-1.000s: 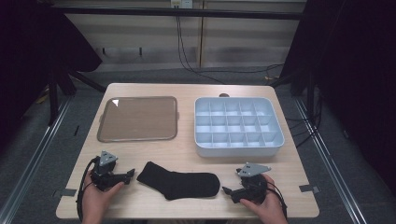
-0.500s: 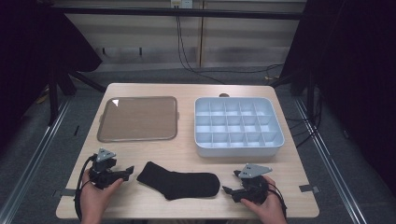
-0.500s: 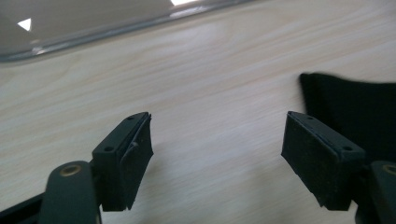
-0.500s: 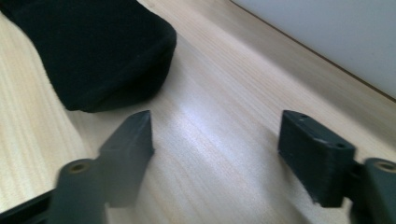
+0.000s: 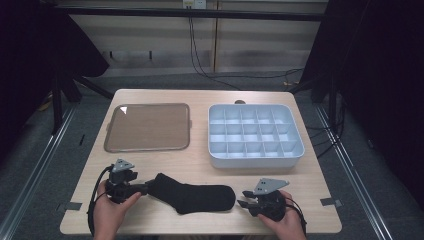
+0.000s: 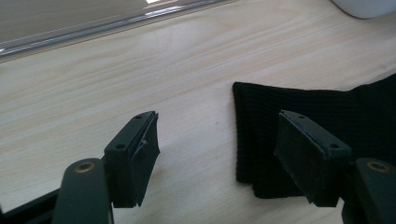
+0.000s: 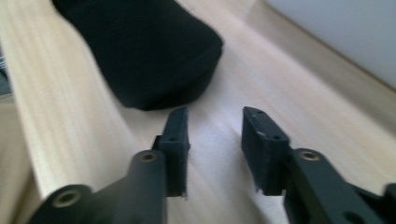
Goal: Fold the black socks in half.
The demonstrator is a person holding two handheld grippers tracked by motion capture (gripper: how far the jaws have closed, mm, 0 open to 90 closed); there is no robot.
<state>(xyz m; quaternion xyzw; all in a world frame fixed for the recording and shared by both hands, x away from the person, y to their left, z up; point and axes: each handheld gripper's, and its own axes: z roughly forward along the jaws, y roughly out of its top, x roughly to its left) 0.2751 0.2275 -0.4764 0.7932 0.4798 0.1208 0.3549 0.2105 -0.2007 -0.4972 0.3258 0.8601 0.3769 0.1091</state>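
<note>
A black sock [image 5: 192, 196] lies flat near the table's front edge, cuff to the left and toe to the right. My left gripper [image 5: 144, 189] is at the cuff, open, and its jaws have just been closing. In the left gripper view the cuff [image 6: 303, 100] has its edge between the jaws of the left gripper [image 6: 219, 123], and the pads do not press on it. My right gripper [image 5: 242, 203] points at the toe from the right. Its jaws have just been closing to a narrow gap. In the right gripper view bare table shows between the jaws of the right gripper [image 7: 217, 114], short of the toe [image 7: 144, 51].
A clear shallow tray [image 5: 147, 127] sits at the back left, and its rim [image 6: 93, 28] shows beyond the left jaws. A white box of several compartments [image 5: 255, 135] stands at the back right, its wall [image 7: 345, 32] close beside the right gripper.
My left gripper has moved right, up to the sock's cuff. The right hand has stayed where it was. The sock has not moved.
</note>
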